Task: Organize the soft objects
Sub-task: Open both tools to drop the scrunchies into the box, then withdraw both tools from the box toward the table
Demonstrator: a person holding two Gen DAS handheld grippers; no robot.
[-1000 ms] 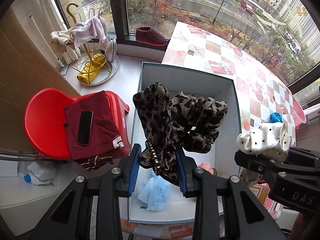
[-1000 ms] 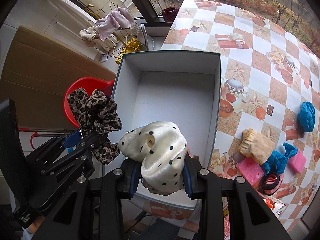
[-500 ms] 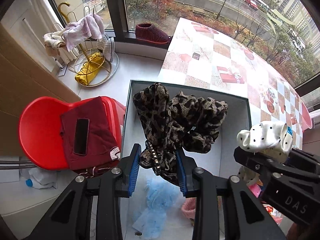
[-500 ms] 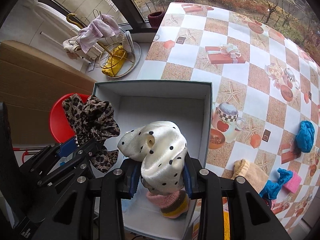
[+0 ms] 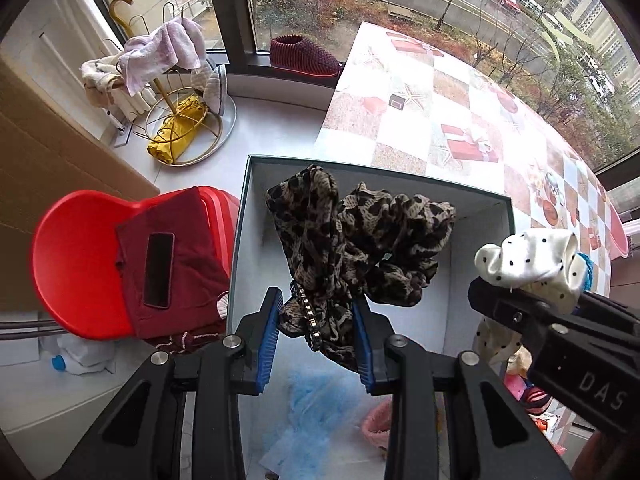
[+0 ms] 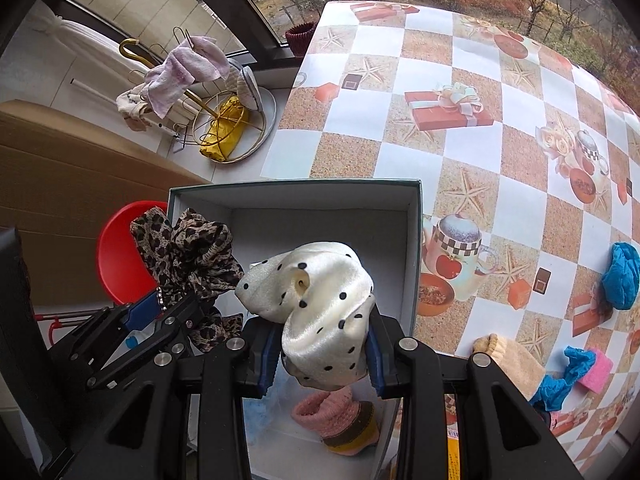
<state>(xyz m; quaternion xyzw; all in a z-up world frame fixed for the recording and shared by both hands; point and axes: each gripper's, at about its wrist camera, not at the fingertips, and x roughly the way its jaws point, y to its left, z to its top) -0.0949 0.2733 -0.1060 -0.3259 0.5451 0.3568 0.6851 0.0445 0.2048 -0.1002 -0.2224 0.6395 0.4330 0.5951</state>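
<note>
- While both grippers point down over the open box, each is clamped on a piece of cloth.
- The left gripper pinches a leopard-print scarf between its blue pads; the scarf bunches above the box's white floor.
- The right gripper is closed on a cream polka-dot scrunchie, held over the near half of the box.
- Inside the box lie a pink knitted sock and a pale blue fluffy piece, both under the grippers.
- The box sits at the edge of a table with a checkered cloth.
- On the cloth, to the right of the box, lie a beige sock, a blue cloth and a pink sponge.
- Left of the box a red chair bears a dark red garment with a phone on it.
</note>
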